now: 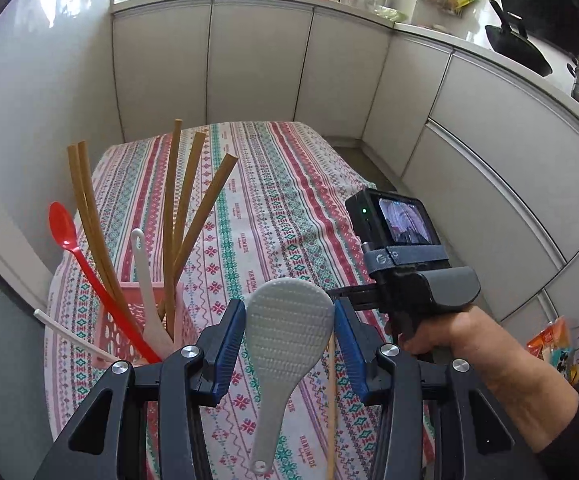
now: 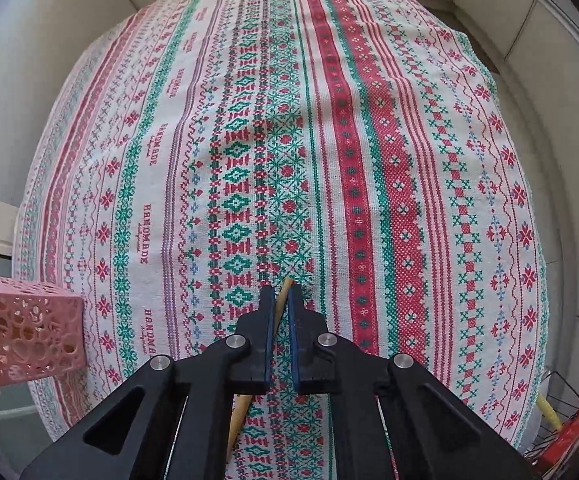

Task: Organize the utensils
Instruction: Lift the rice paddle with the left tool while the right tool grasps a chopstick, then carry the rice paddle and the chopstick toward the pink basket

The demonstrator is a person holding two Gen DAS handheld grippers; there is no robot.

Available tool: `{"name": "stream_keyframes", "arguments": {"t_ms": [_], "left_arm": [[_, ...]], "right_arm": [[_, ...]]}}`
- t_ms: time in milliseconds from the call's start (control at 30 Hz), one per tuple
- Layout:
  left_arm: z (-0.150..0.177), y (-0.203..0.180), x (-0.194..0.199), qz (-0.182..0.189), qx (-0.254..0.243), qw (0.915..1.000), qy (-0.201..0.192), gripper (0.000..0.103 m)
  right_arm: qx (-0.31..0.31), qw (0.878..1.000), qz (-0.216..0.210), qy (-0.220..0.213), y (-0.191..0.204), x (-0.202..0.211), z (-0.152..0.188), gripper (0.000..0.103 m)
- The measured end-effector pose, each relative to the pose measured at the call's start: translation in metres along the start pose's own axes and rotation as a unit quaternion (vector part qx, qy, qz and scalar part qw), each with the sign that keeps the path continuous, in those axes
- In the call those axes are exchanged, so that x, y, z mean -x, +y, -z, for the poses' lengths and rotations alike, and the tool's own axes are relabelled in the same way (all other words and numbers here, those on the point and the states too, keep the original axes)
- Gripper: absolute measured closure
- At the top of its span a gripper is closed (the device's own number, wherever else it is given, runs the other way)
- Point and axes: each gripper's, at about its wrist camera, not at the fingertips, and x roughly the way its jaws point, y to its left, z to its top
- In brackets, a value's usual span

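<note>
Left tongs (image 1: 289, 336) pinch the white rice paddle (image 1: 285, 332) by its broad head, handle hanging over the counter (image 1: 281, 184); it may swivel and snag the crowded pink holder (image 1: 129, 332) at near left. Right tongs (image 2: 282, 300) pressed on a thin wooden chopstick (image 2: 282, 300) lying on the cloth; so slim a stick could twist or slip out on lifting.

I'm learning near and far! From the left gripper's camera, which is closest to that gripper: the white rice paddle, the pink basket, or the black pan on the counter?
1. White rice paddle: right between the left gripper's blue pads.
2. Pink basket: just beyond it, to the left on the tablecloth.
3. Black pan: far off, top right on the counter.
</note>
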Motion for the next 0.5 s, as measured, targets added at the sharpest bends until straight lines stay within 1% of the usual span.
{"name": "stream_keyframes", "arguments": {"t_ms": [67, 133, 267, 367, 500], "left_arm": [[-0.002, 0.000, 0.005, -0.001, 0.003, 0.9999, -0.011, 0.057], [-0.004, 0.001, 0.011, 0.001, 0.008, 0.9997, -0.022, 0.057], [-0.007, 0.005, 0.026, 0.002, 0.016, 0.9986, -0.051, 0.057], [-0.009, 0.009, 0.034, 0.006, 0.027, 0.9972, -0.069, 0.057], [-0.009, 0.010, 0.039, 0.006, 0.029, 0.9961, -0.083, 0.057]], "right_arm": [[-0.009, 1.000, -0.026, -0.003, -0.010, 0.003, 0.005, 0.100], [-0.015, 0.999, -0.041, -0.012, -0.023, 0.016, 0.016, 0.100], [-0.020, 0.995, -0.074, -0.056, -0.037, 0.058, 0.026, 0.100], [-0.024, 0.992, -0.090, -0.091, -0.042, 0.089, 0.035, 0.100], [-0.015, 0.985, -0.108, -0.134, -0.038, 0.125, 0.043, 0.100]]}}
